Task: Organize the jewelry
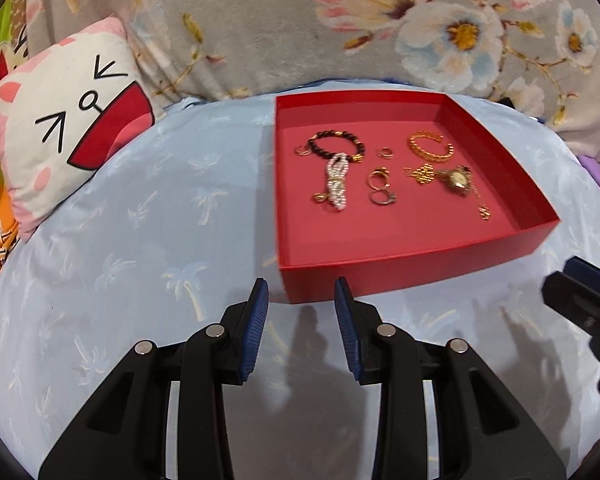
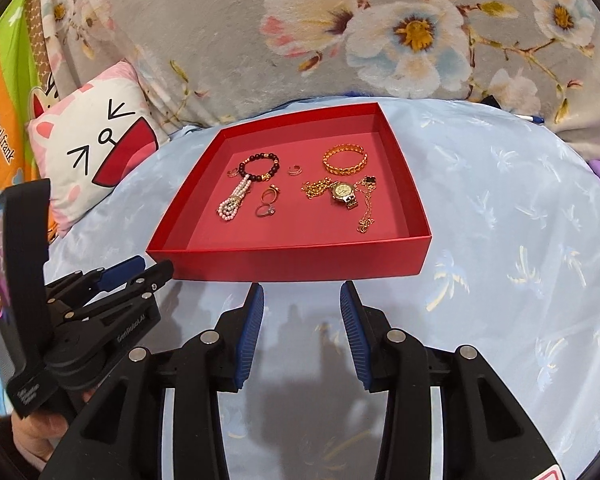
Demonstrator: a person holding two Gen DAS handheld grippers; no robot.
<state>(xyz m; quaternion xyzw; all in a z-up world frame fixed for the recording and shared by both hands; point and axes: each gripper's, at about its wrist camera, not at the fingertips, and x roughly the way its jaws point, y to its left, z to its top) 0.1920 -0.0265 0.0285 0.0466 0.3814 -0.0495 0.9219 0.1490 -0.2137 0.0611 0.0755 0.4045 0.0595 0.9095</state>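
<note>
Where the pale blue palm-print cloth (image 2: pixel 500 208) carries it, a shallow red tray (image 2: pixel 292 258) sits with its near wall facing both grippers, and all the jewelry lies on its floor toward the far edge.

Left half of tray: a dark beaded bracelet (image 2: pixel 261 166) near the far wall; a pearl strand (image 2: pixel 232 202) trailing from it toward the near edge; a small ring (image 2: pixel 233 172) just beside the bracelet's left side; a pair of gold rings (image 2: pixel 269 196) and a stone-set ring (image 2: pixel 265 210) near the tray's middle; one small band (image 2: pixel 295 170) between the bracelet and the bangle.

Right half of tray: a gold cuff bangle (image 2: pixel 345 158) by the far wall; a gold watch (image 2: pixel 343 193) nearer, lying among a gold chain (image 2: pixel 316 190); a thin necklace (image 2: pixel 366 216) running toward the near right corner.

Left gripper (image 1: pixel 302 296): fingers parted, nothing between them, tips hovering just short of the tray's near left corner. Right gripper (image 2: pixel 302 294): fingers likewise apart and holding nothing, in front of the near wall.

Surroundings: a cat-face pillow (image 2: pixel 96 148) beyond the cloth's left edge; a grey floral blanket (image 2: pixel 340 32) behind the far edge.
</note>
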